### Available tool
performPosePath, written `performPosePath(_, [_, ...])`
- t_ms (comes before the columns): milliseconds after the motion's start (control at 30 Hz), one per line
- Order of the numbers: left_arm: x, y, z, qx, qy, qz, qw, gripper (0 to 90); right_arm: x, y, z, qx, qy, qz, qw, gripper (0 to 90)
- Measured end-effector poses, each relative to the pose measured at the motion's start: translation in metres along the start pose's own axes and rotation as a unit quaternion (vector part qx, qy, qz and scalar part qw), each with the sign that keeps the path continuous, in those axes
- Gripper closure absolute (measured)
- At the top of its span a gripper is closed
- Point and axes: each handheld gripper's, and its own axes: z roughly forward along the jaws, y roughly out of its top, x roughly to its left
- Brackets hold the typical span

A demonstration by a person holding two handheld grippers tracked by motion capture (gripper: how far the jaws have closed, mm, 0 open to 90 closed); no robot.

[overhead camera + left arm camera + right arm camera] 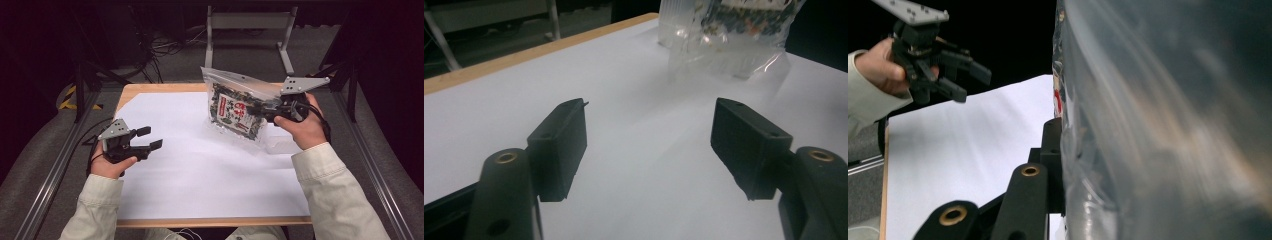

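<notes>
A clear zip bag (235, 102) holding a dark printed snack packet with red markings hangs tilted over the right half of the white sheet (200, 165). My right gripper (267, 111) is shut on the bag's right side and holds it off the table. In the right gripper view the bag (1168, 120) presses against one black jaw and hides the other. My left gripper (150, 138) hovers low over the sheet's left part, open, with nothing between its fingers (561, 145). In the left gripper view the bag (729, 35) hangs farther off, well beyond the jaws.
The white sheet covers most of a wooden table (150, 89). Metal rails (50, 175) run along both sides, and a grey metal frame (247, 22) stands beyond the far edge. Cables (165, 47) lie on the floor at the back.
</notes>
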Motion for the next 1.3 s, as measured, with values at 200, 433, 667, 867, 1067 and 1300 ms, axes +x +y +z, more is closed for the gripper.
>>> performPosePath(200, [0.006,-0.009,0.007,0.03,0.001,-0.029,0.9991,33.5,-0.012,0.007,-0.012,-0.002,-0.017,0.014,0.9998,75.9])
performPosePath(433, [0.012,-0.017,0.011,0.022,0.006,-0.048,0.9986,21.4,-0.032,0.01,-0.028,-0.003,-0.048,0.031,0.9984,75.9])
performPosePath(667, [0.016,-0.025,0.014,-0.003,-0.005,-0.044,0.999,8.4,-0.045,0.014,-0.041,-0.009,-0.079,0.032,0.9963,75.9])
performPosePath(867, [0.021,-0.031,0.015,0.009,0.0,-0.043,0.999,6.5,-0.057,0.015,-0.051,-0.009,-0.108,0.035,0.9935,75.9])
performPosePath(1067, [0.019,-0.034,0.014,0.014,0.005,-0.027,0.9995,8.2,-0.073,0.006,-0.059,-0.018,-0.138,0.047,0.9892,75.9])
performPosePath(1300, [0.018,-0.036,0.016,0.02,0.003,-0.027,0.9994,8.1,-0.085,-0.003,-0.066,-0.014,-0.166,0.051,0.9848,75.9])
